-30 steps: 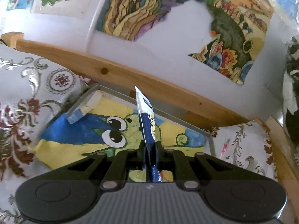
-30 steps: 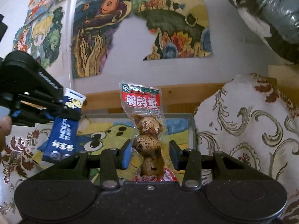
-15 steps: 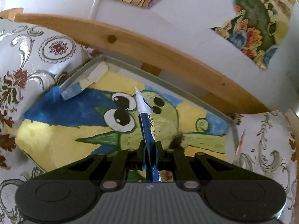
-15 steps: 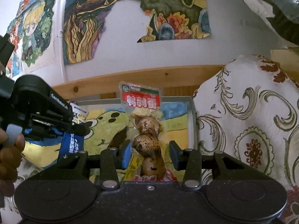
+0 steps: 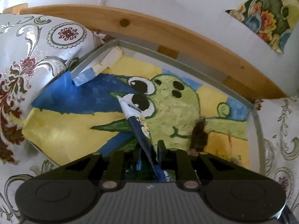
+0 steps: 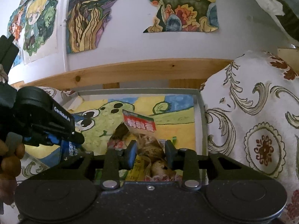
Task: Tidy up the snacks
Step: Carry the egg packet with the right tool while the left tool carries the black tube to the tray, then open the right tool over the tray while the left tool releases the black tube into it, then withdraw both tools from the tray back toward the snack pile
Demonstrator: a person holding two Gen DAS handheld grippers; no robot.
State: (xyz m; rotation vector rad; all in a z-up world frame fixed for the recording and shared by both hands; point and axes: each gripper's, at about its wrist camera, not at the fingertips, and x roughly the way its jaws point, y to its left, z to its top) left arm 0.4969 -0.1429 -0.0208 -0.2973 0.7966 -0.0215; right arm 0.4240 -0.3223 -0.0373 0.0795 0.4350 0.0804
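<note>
A grey tray (image 5: 186,63) lined with a frog painting lies below both grippers. My left gripper (image 5: 150,147) is shut on a blue-and-white snack packet (image 5: 134,115), which leans left over the frog's eyes. In the right wrist view the left gripper (image 6: 78,140) hovers over the tray's left half with the blue packet (image 6: 70,149) hanging under it. My right gripper (image 6: 149,149) is shut on a clear quail-egg packet with a red label (image 6: 142,124); its top bends forward over the tray (image 6: 149,90). A dark brown snack (image 5: 199,134) lies in the tray.
White cloth with floral print (image 6: 252,130) bulges on both sides of the tray. A wooden rail (image 5: 168,35) runs behind it, under a white wall with paintings. A person's hand (image 6: 11,158) holds the left gripper. A yellow packet (image 6: 136,169) lies under my right fingers.
Both grippers have dropped lower and closer over the tray. The blue packet now tilts left, and the top of the quail-egg packet has folded forward.
</note>
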